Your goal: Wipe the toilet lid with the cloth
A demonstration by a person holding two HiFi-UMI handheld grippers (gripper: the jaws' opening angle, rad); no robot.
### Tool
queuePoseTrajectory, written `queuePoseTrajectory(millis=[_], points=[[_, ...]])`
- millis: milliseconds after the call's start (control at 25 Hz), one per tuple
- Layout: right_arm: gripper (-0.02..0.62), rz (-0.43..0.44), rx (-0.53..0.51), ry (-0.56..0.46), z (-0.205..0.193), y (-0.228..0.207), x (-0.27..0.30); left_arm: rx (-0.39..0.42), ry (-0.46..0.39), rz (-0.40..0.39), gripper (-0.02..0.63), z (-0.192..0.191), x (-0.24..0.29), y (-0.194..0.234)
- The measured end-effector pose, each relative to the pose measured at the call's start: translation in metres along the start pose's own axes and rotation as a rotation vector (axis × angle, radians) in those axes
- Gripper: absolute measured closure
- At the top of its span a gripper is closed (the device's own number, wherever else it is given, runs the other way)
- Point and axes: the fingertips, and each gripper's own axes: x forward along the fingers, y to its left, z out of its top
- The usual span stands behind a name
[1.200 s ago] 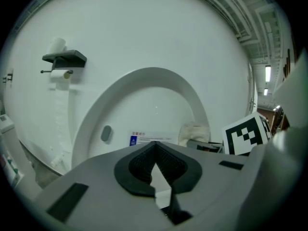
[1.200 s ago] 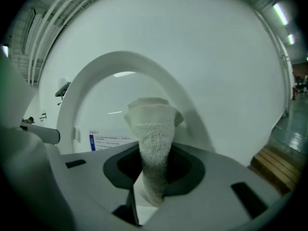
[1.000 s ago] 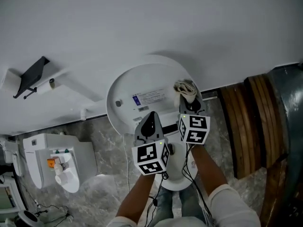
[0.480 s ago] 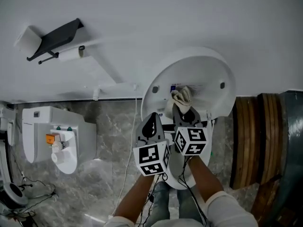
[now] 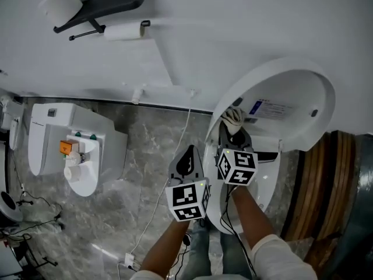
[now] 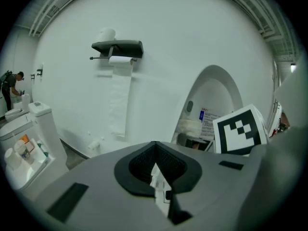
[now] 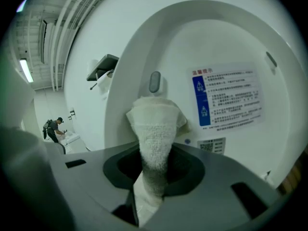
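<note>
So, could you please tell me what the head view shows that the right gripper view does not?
Only the head view shows the marble floor, a white cable trailing across it, and the person's forearms. Only the right gripper view shows a QR sticker on the lid, a distant person and a ceiling light. Both show the cloth clamped in the right hand-held gripper, the raised toilet lid, its blue-and-white label and the wall-mounted paper holder.

The toilet lid (image 5: pixel 291 92) stands raised against the wall at the floor's right edge. The cloth (image 5: pixel 233 116), in the right hand-held gripper (image 5: pixel 233 132), sits before its lower left part. The left hand-held gripper (image 5: pixel 186 158) is just left. A second toilet (image 5: pixel 58 150) stands near the floor's left edge.
</note>
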Motion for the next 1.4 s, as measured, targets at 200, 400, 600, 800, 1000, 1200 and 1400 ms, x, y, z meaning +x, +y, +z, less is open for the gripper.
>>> queuePoseTrajectory(millis=[200,400,600,800,1000,1200,1400], points=[[0.499,-0.101,0.109,-0.021,-0.003,-0.065,-0.018,0.024,0.031,-0.064,0.609,-0.015,0.016,-0.039],[0.499,-0.252,0.153,-0.037,0.001,-0.166,-0.059,0.061,0.047,-0.161,0.609,-0.017,0.040,-0.115],[0.499,-0.378,0.160,-0.039,0.003,-0.247,-0.093,0.075,0.066,-0.254,0.609,-0.025,0.056,-0.197],[0.499,-0.393,0.158,-0.031,0.000,-0.267,-0.108,0.082,0.086,-0.308,0.609,-0.034,0.057,-0.244],[0.499,-0.336,0.141,-0.042,0.000,-0.234,-0.107,0.072,0.080,-0.270,0.609,-0.035,0.047,-0.218],[0.499,-0.181,0.122,-0.036,-0.011,-0.146,-0.077,0.038,0.062,-0.165,0.609,-0.032,0.031,-0.139],[0.499,-0.045,0.077,-0.013,-0.030,-0.055,-0.039,-0.006,0.042,-0.068,0.609,-0.029,0.017,-0.051]])
